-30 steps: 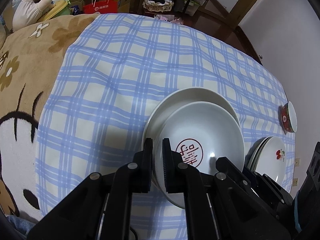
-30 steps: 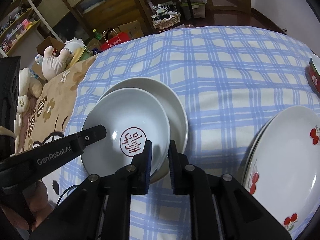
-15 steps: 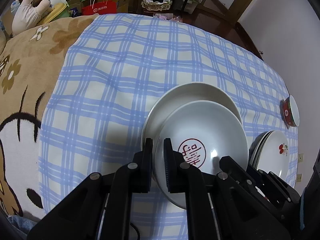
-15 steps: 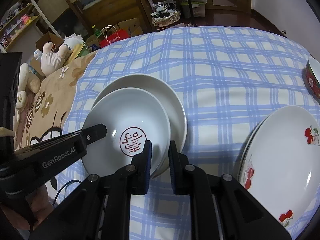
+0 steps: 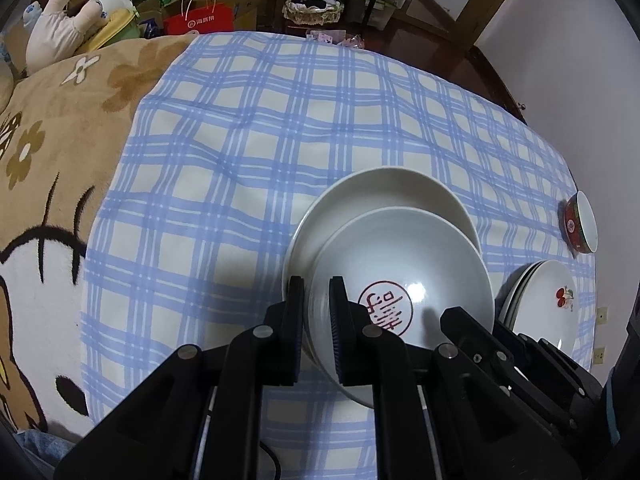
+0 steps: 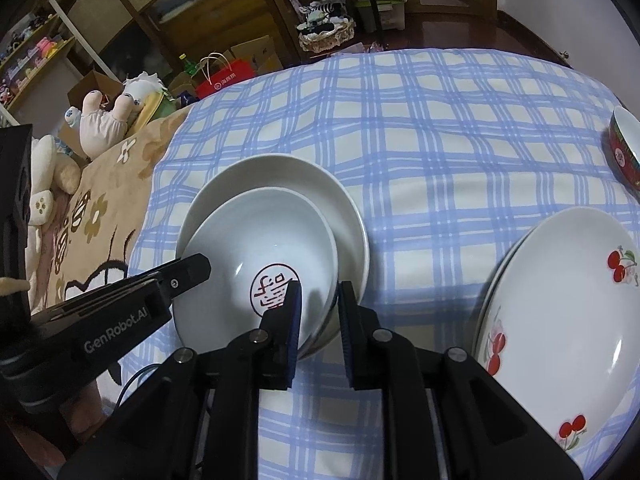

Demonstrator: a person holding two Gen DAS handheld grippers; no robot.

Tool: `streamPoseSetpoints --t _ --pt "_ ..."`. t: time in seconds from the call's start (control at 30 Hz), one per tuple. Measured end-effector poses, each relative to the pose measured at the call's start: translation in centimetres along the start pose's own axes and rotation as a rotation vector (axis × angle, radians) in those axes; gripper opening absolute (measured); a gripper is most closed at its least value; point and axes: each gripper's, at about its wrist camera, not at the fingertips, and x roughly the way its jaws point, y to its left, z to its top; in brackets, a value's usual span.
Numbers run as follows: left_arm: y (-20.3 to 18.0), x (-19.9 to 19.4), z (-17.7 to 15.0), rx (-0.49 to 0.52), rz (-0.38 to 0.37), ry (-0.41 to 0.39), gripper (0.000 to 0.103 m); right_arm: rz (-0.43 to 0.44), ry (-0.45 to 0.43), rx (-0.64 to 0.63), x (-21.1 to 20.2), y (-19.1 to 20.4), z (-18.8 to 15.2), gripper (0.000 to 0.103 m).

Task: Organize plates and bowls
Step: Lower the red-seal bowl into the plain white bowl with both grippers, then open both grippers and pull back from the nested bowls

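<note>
Blue checked cloth [image 5: 248, 184] over a tan cartoon blanket [image 5: 52, 152]; beyond, plush toy [image 5: 60, 28], red bag [image 5: 199, 20].

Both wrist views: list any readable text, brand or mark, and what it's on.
"GenRobot.AI": white lettering on the left gripper, seen in the right wrist view.
Red round seal character: inside the white bowl; stylised, not readable.
White logo and characters on the red paper bag: too small to read.
Round mark on the red bowl: too blurred.
</note>
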Motion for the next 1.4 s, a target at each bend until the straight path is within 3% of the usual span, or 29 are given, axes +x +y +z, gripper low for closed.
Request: streamPoseSetpoints --t 0.33,0.6,0.63,0.7,0.87,0.97,1.17,1.4 --pt "0.2 -0.3 -0.1 -0.002 -0.015 0.005 0.013 0.0 0.004 -0.014 0.1 0.2 0.3 0.022" --pt "-0.2 -0.8 -0.4 0.012 0.027 -0.022 0.014 -0.016 0.015 -0.043 -0.2 0.8 0.6 0.023" --pt "-0.3 -1.2 -0.5 0.017 0.047 -0.04 0.016 -0.01 0.008 -0.056 -0.3 0.8 0.6 0.026" --pt "-0.3 -2.0 -0.5 0.023 0.083 -0.089 0.022 -0.034 -0.013 -0.081 -0.9 1.0 0.6 0.044" --pt "0.5 -1.6 -0.5 -0.007 0.07 -0.058 0.023 -0.033 -0.025 -0.085 -1.7 0.8 0.9 0.048" --pt "0.5 -1.9 -0.7 -0.001 0.066 -0.061 0.025 -0.045 -0.028 -0.082 -2.2 0.4 0.8 0.064" --pt "0.0 -2.4 -1.4 0.012 0.061 -0.063 0.037 -0.051 -0.044 -0.047 -3.3 -0.6 0.2 0.068" --pt "-0.2 -2.9 -1.9 0.02 0.055 -0.068 0.078 -0.078 -0.086 -0.006 -4.9 -1.7 -0.3 0.093"
